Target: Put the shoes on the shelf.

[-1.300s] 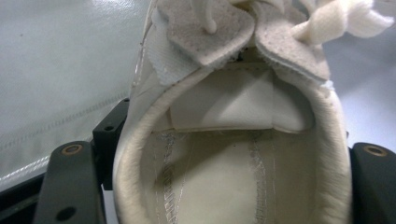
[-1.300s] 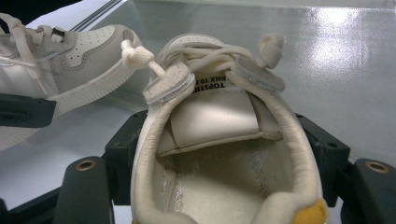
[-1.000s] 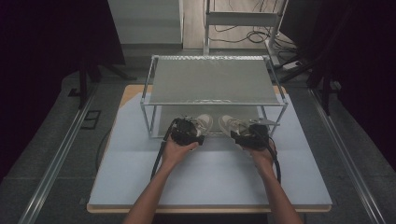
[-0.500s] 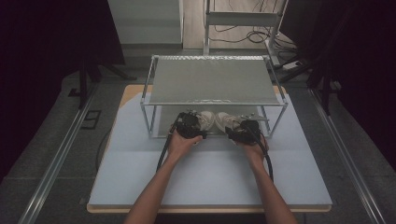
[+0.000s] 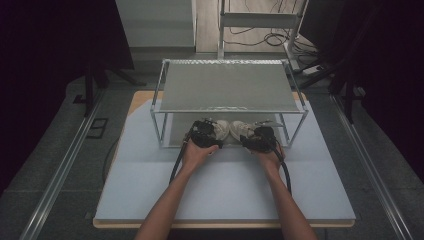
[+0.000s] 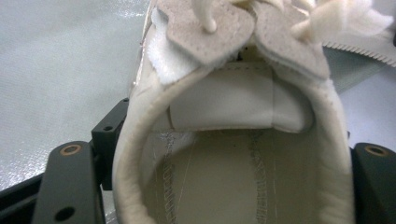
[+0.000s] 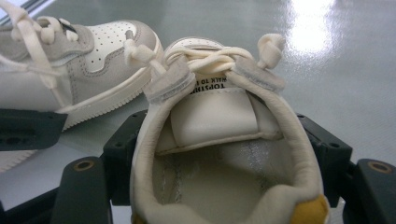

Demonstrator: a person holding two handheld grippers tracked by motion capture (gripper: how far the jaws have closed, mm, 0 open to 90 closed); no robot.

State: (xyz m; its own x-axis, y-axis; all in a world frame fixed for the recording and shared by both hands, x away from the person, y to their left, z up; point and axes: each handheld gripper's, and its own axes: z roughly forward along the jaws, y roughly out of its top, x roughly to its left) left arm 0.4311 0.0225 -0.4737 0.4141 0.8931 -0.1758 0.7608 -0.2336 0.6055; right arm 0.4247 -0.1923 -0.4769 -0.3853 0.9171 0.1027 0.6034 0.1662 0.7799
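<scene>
**Placing two shoes on lower rack shelf — both still gripped**

Holding one cream shoe in each gripper, heel collar clamped between black jaws, toes pointed away under the wire rack (image 5: 227,87).

Left gripper (image 5: 204,134): pinching left shoe (image 6: 233,116) at the heel opening, jaws pressed against both outer sides of the collar. Insole and padded tongue visible from the left gripper view; laces knotted above. Pale shelf surface beneath the shoe, contact with it not confirmed.

Right gripper (image 5: 261,138): pinching right shoe (image 7: 219,121) likewise across the heel, a yellow tab at the back edge. Tongue label readable upside down. Left shoe seen just beside it from the right gripper view, side by side, apparently not touching.

From the high view: both shoes (image 5: 231,129) under the top shelf, at the front edge of the rack's lower level, close together near its middle. Both hands resting at the rack's front, over the white counter (image 5: 225,190).

Progress assessment: carrying and lining up judged largely done; pair already inside the rack frame and aligned. Remaining, by estimate: setting soles fully down, spreading both sets of jaws, drawing both grippers back clear of the heels. Whether soles already bear on the shelf: cannot tell.
</scene>
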